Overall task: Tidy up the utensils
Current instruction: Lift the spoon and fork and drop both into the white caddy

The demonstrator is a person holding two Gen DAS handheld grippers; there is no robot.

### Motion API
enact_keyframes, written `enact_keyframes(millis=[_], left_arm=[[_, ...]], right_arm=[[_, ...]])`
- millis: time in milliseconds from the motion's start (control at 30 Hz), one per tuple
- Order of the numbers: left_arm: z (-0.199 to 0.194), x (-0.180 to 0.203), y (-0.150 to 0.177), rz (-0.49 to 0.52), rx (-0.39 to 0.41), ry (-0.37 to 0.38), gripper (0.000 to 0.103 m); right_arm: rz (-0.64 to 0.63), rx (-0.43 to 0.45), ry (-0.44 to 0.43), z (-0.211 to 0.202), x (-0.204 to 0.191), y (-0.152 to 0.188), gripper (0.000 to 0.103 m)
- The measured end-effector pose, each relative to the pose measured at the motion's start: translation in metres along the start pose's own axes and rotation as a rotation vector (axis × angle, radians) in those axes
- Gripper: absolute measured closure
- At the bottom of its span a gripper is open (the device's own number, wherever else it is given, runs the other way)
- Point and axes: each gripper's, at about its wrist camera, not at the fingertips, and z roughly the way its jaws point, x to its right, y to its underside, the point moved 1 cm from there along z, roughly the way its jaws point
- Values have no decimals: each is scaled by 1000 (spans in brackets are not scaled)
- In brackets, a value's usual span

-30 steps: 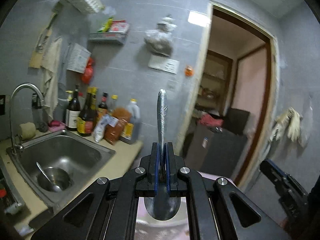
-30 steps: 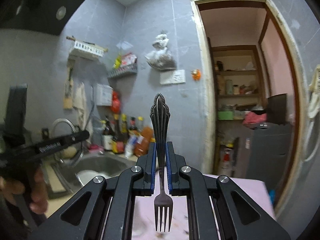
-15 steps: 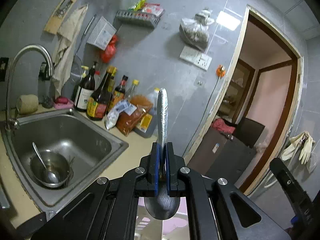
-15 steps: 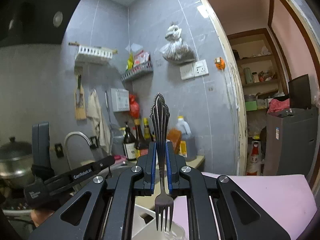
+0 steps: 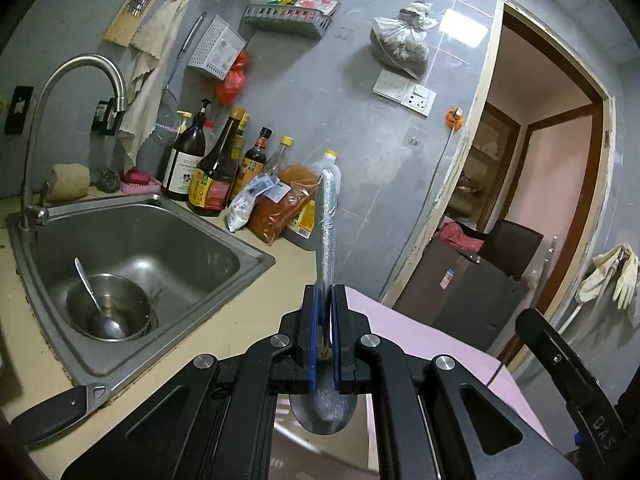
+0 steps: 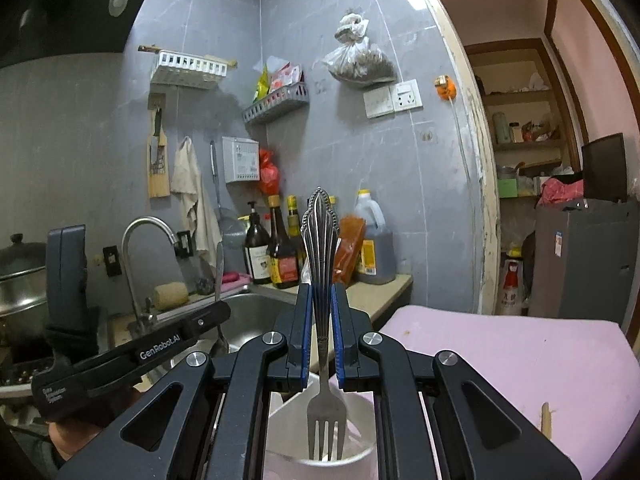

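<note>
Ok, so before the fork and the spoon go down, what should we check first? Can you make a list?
1. Right gripper shut on the fork: ok, handle clamped between the fingers, tines down.
2. Fork over the white cup: ok, the tines hang just inside its rim.
3. Left gripper shut on the spoon: ok, bowl end hanging down.
4. Something under the spoon to drop it into: cannot tell, the fingers hide what is below.
5. Room in the cup: cannot tell, most of its inside is hidden.
6. Grippers apart from each other: ok, the left one sits off to the side in the right wrist view.
</note>
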Motion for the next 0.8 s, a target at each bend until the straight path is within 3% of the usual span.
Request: enact_keyframes(millis=[233, 433, 567, 733, 800], left_arm=[[-4, 11, 12, 76, -18, -35, 99], [-10, 11, 16, 92, -69, -9, 96], [-14, 11, 19, 79, -115, 23, 85], [-29, 18, 18, 71, -114, 40, 76], [-37, 27, 18, 89, -99, 50, 62]], right_arm=[[-3, -46, -6, 2, 4, 10, 96], [5, -103, 2, 1, 8, 16, 93], [13, -95, 5, -6, 11, 14, 80], [18, -71, 19, -22, 14, 6, 78], [11, -50, 48, -35, 17, 2, 66]])
